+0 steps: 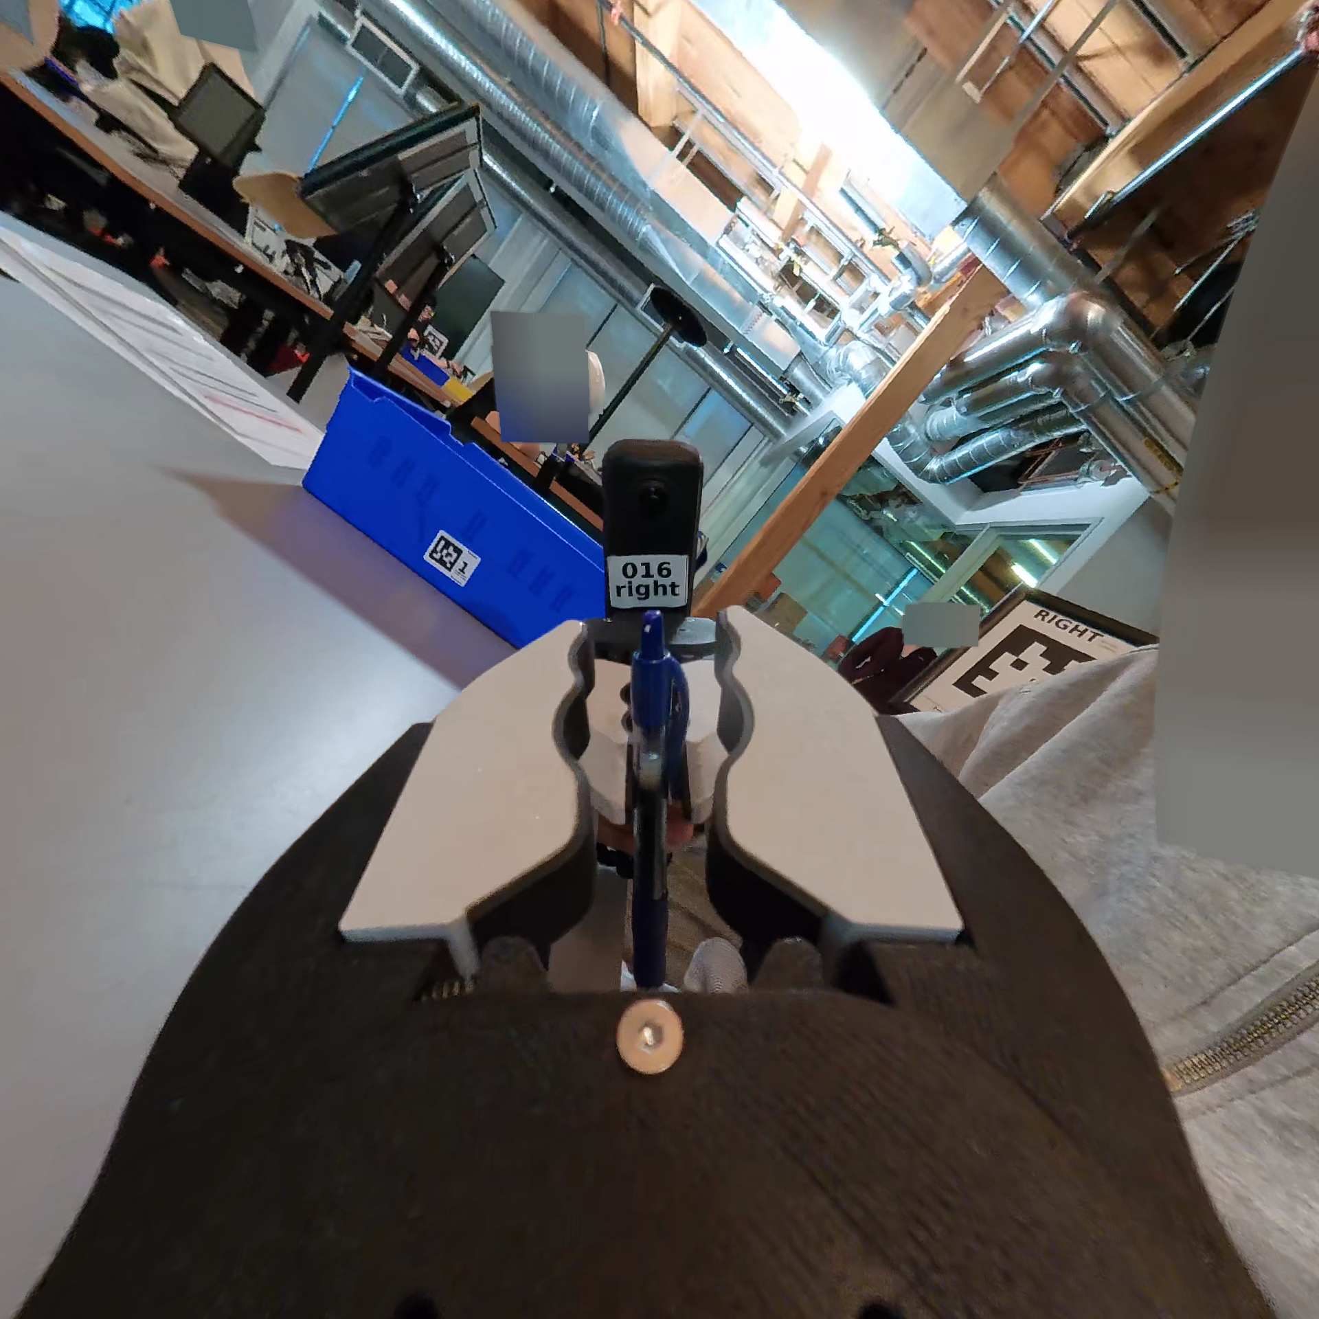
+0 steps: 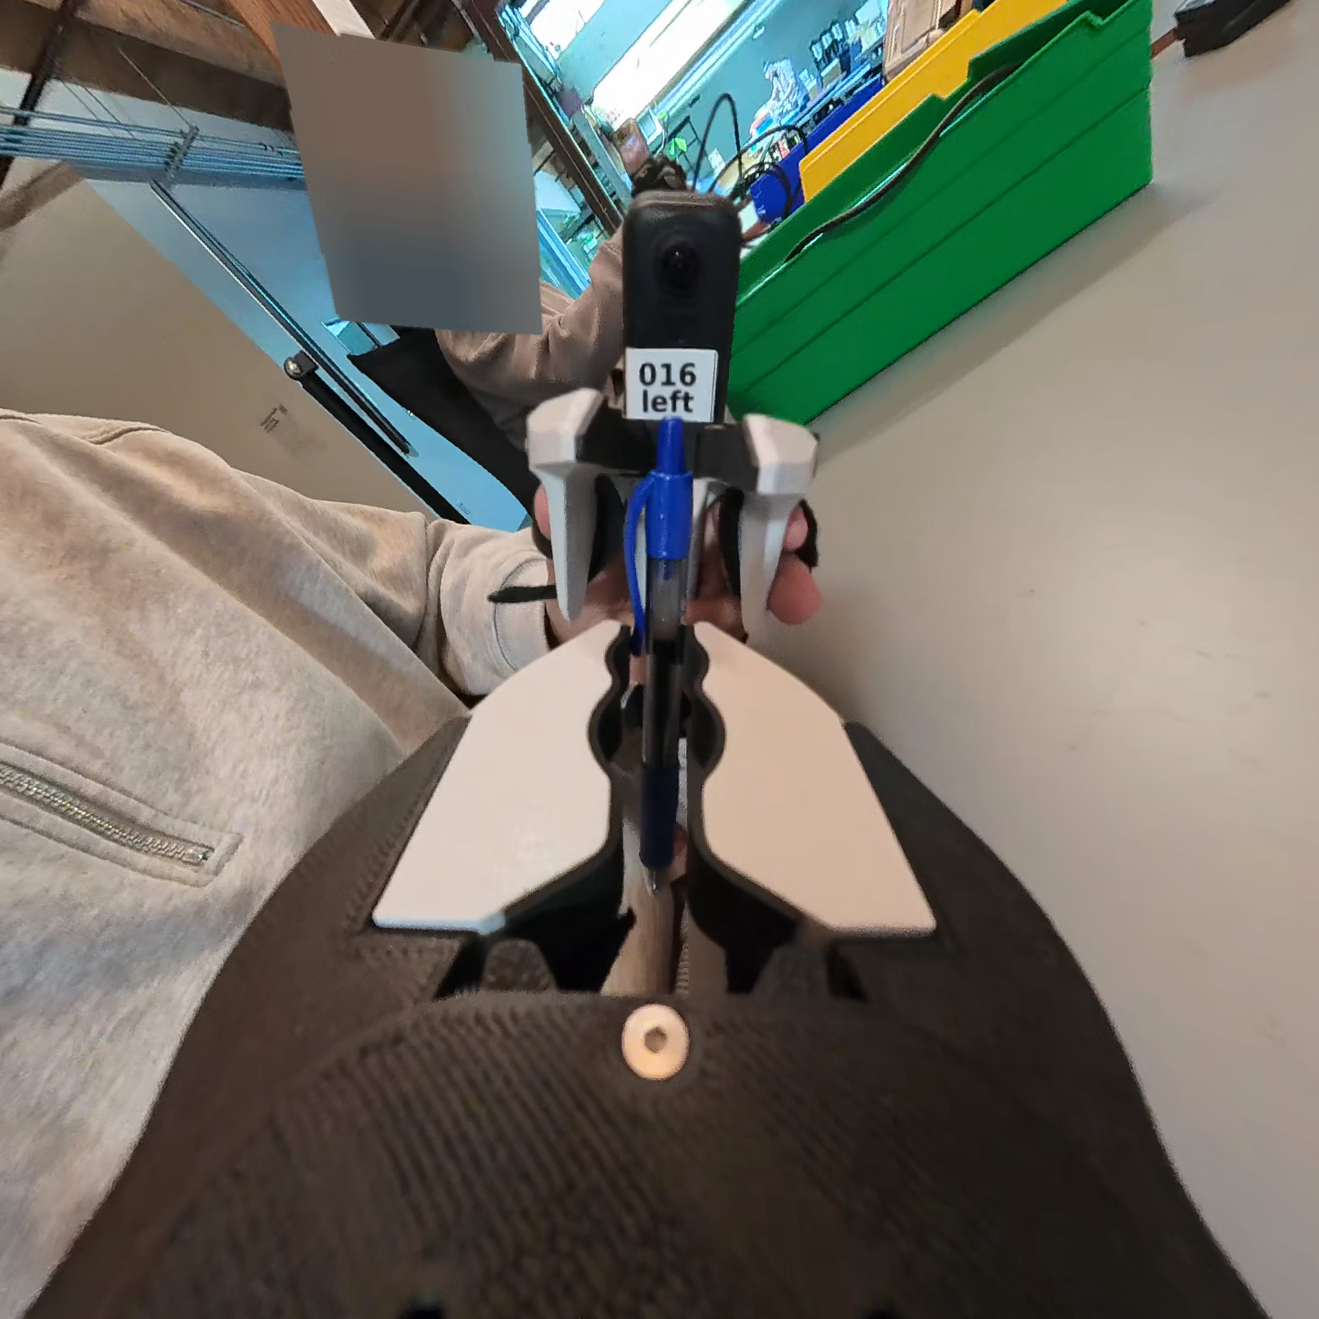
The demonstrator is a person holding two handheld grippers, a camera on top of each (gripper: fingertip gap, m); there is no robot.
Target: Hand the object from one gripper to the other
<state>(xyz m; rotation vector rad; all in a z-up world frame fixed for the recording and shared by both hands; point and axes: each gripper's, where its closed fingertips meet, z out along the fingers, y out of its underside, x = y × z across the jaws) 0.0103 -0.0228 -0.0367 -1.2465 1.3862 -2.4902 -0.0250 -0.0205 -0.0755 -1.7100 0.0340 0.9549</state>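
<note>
A blue pen [image 2: 667,514] with a blue clip end runs lengthwise between the two grippers, which face each other above the table. My right gripper [image 2: 660,632] is shut on the pen's dark barrel at its fingertips, and the pen's tip points back toward the right wrist camera. In the left wrist view the pen [image 1: 649,892] lies along the gap of my left gripper [image 1: 653,628], whose fingers stand wide apart on both sides without touching it. The right gripper [image 1: 653,756] shows there end-on, clamped on the pen. The left gripper [image 2: 664,592] looks open in the right wrist view too.
A blue bin [image 1: 457,514] and a paper sheet [image 1: 143,335] lie on the pale table [image 1: 178,678]. A green bin [image 2: 928,235] with a yellow bin [image 2: 892,100] behind it stands on the table. A grey sweatshirt [image 2: 178,642] is close by, and a hand [image 2: 792,592] holds the left gripper. My hands' fingertips stand some 5 cm from each other.
</note>
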